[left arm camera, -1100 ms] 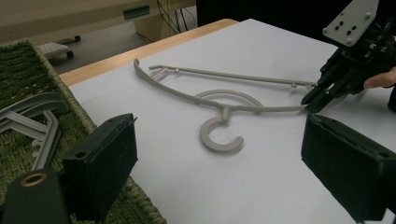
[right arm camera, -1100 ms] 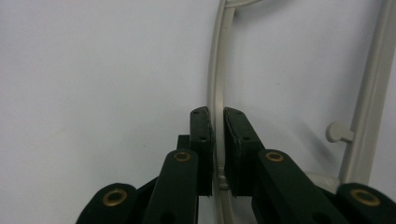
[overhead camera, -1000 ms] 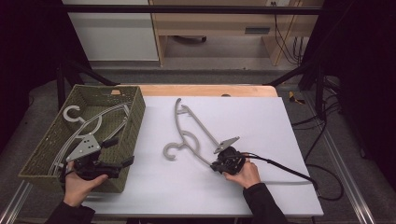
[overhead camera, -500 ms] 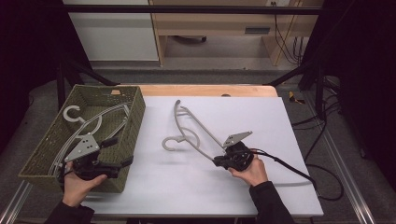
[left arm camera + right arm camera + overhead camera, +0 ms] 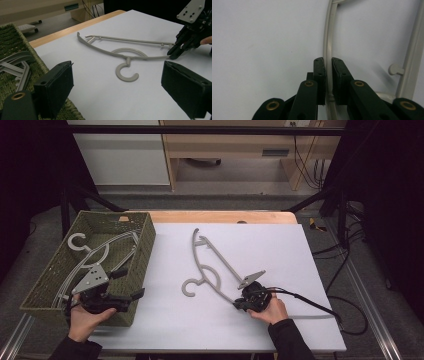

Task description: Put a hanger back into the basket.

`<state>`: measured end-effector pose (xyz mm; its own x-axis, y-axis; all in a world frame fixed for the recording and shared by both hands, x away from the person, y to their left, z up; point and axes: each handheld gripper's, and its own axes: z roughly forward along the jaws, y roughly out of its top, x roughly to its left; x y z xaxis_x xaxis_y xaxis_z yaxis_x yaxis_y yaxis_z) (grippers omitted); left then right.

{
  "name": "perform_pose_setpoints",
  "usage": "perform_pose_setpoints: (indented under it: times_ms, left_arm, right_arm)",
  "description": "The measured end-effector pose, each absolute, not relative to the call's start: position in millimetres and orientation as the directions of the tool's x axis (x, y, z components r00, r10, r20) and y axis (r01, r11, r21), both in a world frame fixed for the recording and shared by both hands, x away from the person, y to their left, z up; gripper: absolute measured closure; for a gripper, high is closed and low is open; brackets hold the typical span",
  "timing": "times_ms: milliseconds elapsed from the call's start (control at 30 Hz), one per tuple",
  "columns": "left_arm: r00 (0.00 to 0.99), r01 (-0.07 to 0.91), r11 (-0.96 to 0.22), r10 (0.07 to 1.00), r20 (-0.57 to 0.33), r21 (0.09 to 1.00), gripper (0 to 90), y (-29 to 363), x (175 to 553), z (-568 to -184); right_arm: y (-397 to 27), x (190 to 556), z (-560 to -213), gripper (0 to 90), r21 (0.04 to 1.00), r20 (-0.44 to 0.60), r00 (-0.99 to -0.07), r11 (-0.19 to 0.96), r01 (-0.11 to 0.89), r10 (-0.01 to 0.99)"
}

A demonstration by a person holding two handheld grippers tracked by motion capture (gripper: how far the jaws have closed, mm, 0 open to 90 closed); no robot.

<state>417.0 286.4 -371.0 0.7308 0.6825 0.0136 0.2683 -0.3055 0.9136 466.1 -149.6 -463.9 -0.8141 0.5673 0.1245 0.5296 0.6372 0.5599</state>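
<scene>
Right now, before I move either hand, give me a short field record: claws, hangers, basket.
right claw: shut on the grey hanger, at the end of its curved arm
left claw: open, nothing between its pads, at the near corner of the basket
grey hanger: flat on the white table, hook pointing toward the basket
basket: green woven, at the table's left edge
basket contents: grey hangers in basket; count unclear

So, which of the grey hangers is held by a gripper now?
The hanger lying on the white table: the right gripper is shut on its curved arm. The other hangers lie in the green basket, untouched.
</scene>
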Motion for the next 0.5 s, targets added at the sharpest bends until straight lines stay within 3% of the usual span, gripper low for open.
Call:
perform_pose_setpoints:
  times_ms: [100,133,233,500]
  left_arm:
    - [0.731,0.269,-0.306,0.682,0.013,0.913,10.2,286.0,417.2,-371.3]
    - [0.731,0.270,-0.307,0.682,0.013,0.913,10.2,285.9,417.6,-371.6]
    - [0.733,0.269,-0.310,0.680,0.015,0.912,10.3,285.3,417.7,-371.9]
    - [0.733,0.274,-0.314,0.680,0.014,0.909,10.3,284.7,418.2,-373.0]
  right_arm:
    - [-149.3,465.6,-464.2,81.4,0.559,0.108,-0.817,0.645,0.521,0.566]
    - [-148.1,465.8,-464.0,75.0,0.569,0.107,-0.816,0.638,0.519,0.568]
    - [-143.5,468.0,-465.5,71.4,0.587,0.111,-0.811,0.621,0.519,0.574]
    - [-127.6,467.9,-463.1,74.4,0.552,0.030,-0.812,0.667,0.500,0.583]
